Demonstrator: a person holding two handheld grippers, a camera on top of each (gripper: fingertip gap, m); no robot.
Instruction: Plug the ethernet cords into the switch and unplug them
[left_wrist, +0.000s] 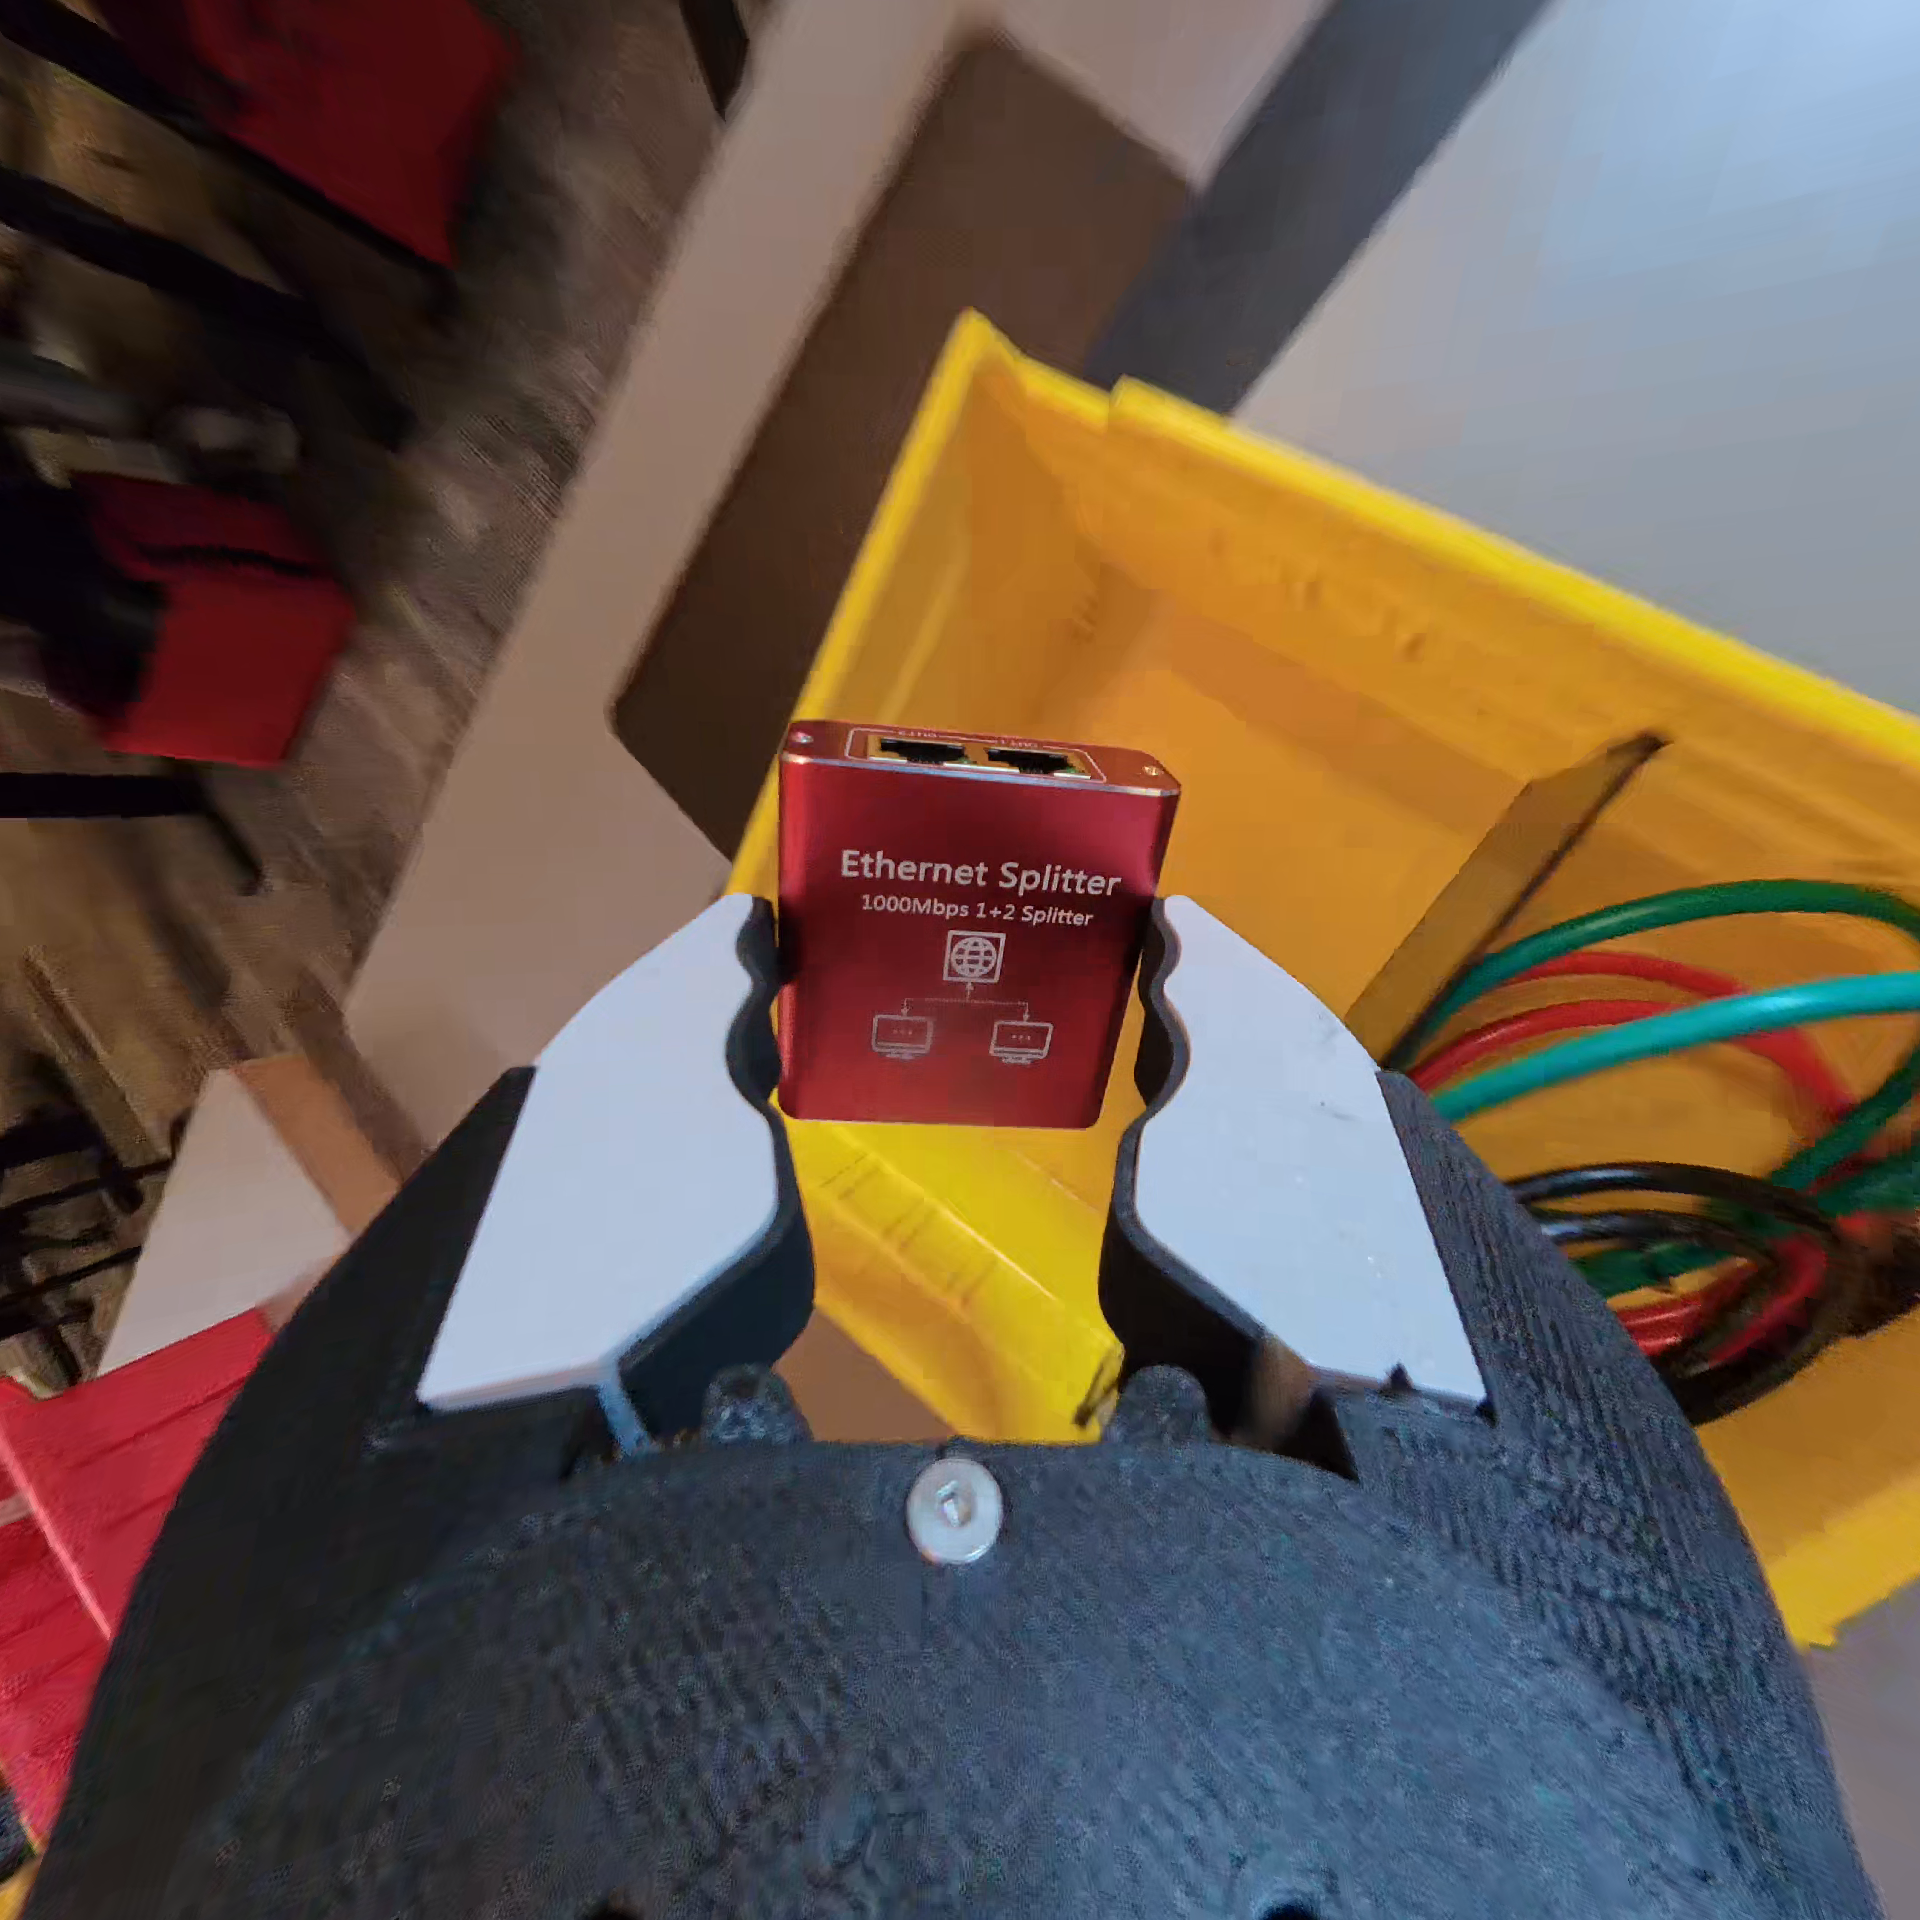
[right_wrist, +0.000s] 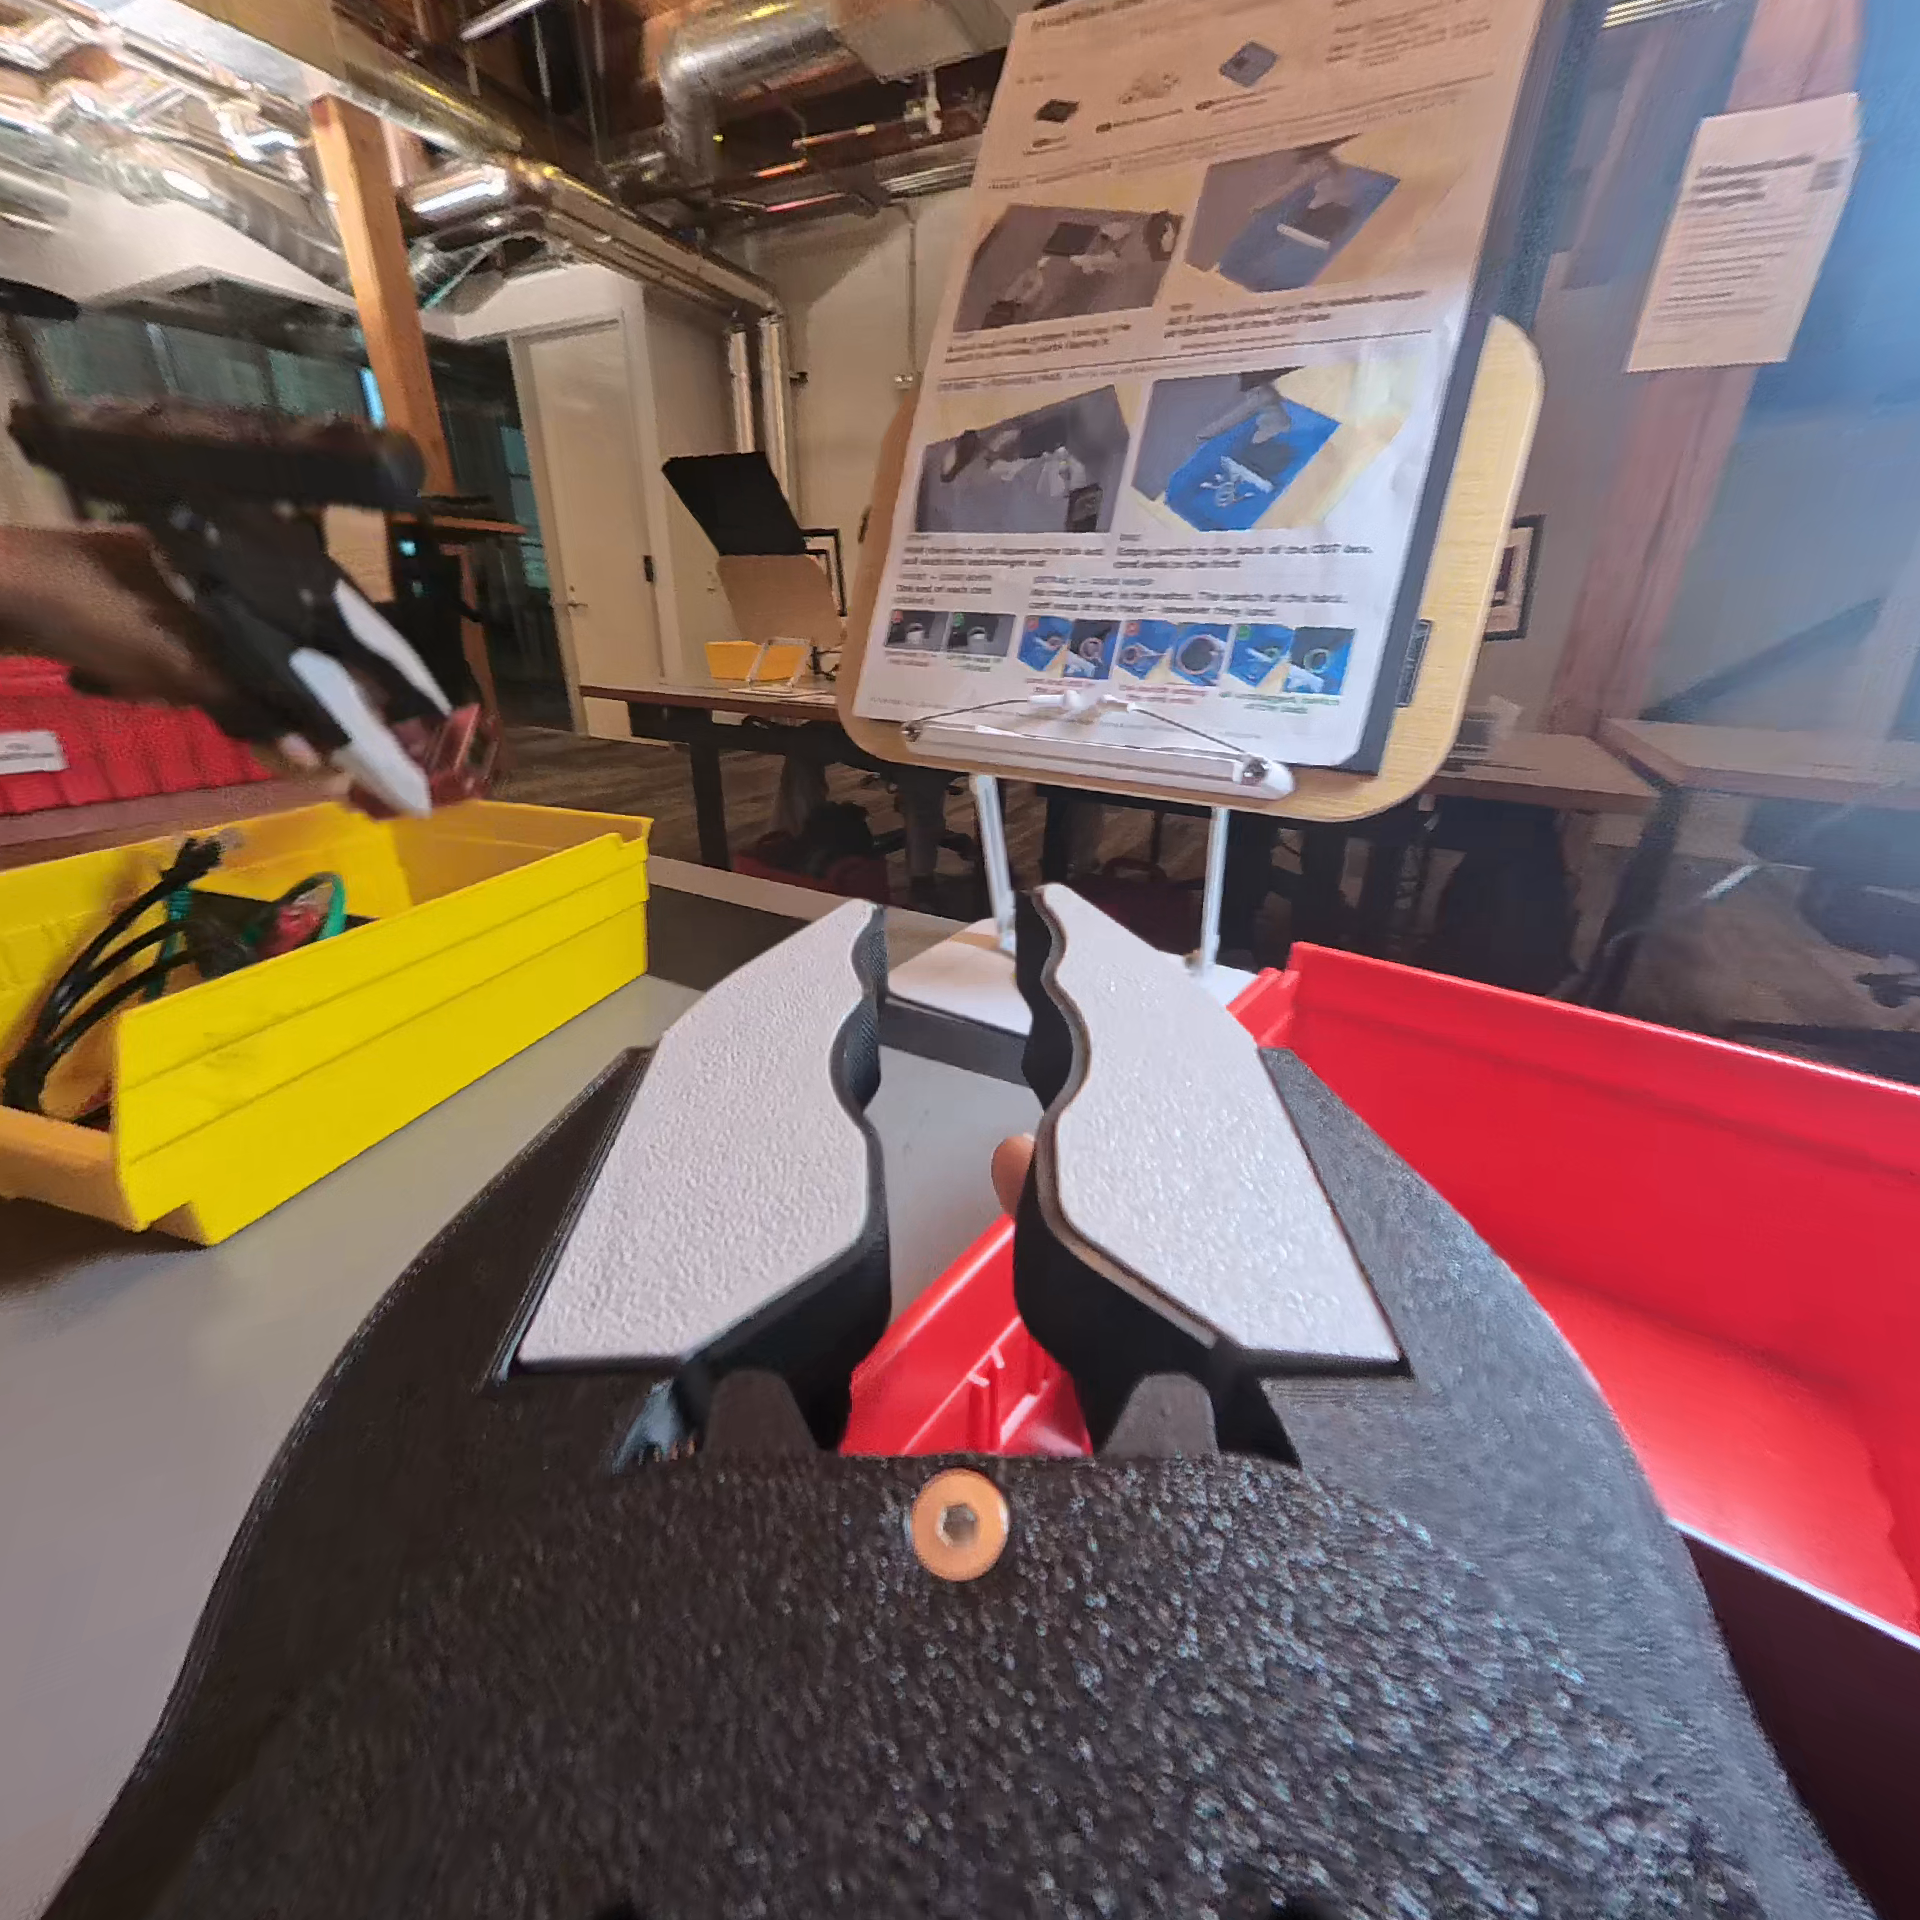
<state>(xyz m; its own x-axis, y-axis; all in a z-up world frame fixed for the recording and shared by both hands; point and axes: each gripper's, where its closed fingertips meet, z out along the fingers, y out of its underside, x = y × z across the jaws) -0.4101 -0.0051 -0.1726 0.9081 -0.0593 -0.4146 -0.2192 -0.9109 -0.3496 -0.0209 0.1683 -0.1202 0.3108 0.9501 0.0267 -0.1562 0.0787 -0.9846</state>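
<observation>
Grey counter (right_wrist: 260, 1299) in a workshop, yellow bin (left_wrist: 1299, 665) holding coiled cords (left_wrist: 1662, 1049), left claw (left_wrist: 961, 920) clamped on the red switch (left_wrist: 966, 935) held above the bin, right claw (right_wrist: 951, 925) empty, slightly parted, beside a red bin (right_wrist: 1621, 1132)

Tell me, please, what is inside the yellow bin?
The yellow bin holds a tangle of green, red and black cords behind a divider; the other compartment looks bare. The left gripper, shut on the red switch, covers the bin's near corner.
</observation>
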